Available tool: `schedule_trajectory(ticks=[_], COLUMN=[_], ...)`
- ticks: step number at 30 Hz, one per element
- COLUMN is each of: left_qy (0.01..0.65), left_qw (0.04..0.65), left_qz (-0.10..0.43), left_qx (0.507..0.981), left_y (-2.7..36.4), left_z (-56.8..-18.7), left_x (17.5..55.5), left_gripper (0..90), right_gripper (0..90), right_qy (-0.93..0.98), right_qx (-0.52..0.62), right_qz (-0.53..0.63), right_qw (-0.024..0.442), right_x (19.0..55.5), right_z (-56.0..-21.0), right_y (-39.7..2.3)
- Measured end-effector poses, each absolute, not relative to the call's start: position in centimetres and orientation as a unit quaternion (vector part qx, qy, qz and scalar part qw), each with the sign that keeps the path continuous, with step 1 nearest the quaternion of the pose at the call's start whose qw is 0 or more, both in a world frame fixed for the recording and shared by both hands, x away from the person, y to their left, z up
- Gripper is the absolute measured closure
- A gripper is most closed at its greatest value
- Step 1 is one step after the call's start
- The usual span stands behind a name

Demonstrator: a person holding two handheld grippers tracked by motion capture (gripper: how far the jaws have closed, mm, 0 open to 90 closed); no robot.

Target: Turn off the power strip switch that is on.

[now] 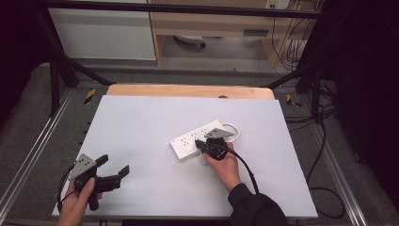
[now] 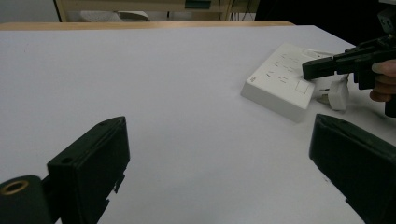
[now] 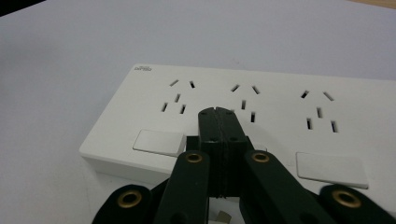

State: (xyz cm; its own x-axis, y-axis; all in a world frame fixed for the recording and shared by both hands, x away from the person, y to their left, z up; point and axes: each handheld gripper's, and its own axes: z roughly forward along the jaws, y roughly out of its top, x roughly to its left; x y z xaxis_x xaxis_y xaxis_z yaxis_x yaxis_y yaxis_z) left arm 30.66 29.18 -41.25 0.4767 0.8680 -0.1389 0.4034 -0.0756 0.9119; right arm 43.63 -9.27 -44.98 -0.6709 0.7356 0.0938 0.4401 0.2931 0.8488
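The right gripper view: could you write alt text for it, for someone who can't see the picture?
Two black gripper jaws, pressed shut with nothing between them, rise from the bottom edge with the right gripper tip over a white power strip. The strip lies flat on a white table and shows three socket groups, with white rocker switches along its near edge.

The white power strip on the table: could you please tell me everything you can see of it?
The white rectangular plastic power strip lies flat on the white table, set at a slant, right of the middle. Its top carries three groups of dark socket slots, each with a flat white rocker switch beside it, and small grey lettering at one corner. A white cable loops from its far end. The right claw, its jaws shut together, sits over the middle switch row; whether it presses on the strip cannot be told. A white plug lies beside it.
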Motion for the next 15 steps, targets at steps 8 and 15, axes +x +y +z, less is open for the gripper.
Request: schedule_trajectory(ticks=[8, 15], left_qy=[0.456, 0.460], left_qw=[0.506, 0.503], left_qz=[0.232, 0.231], left_qx=[0.695, 0.694], left_y=[29.19, 29.17], left_z=[-41.22, -41.29], left_x=[30.62, 30.62], left_gripper=[4.9, 4.9], right_gripper=[90.0, 90.0], right_qy=[0.786, 0.779], right_qx=[0.371, 0.367], right_qz=[0.468, 0.481], right_qw=[0.161, 0.163], right_x=[43.52, 43.41], right_z=[-44.58, -44.01], right_y=[-9.57, -9.83])
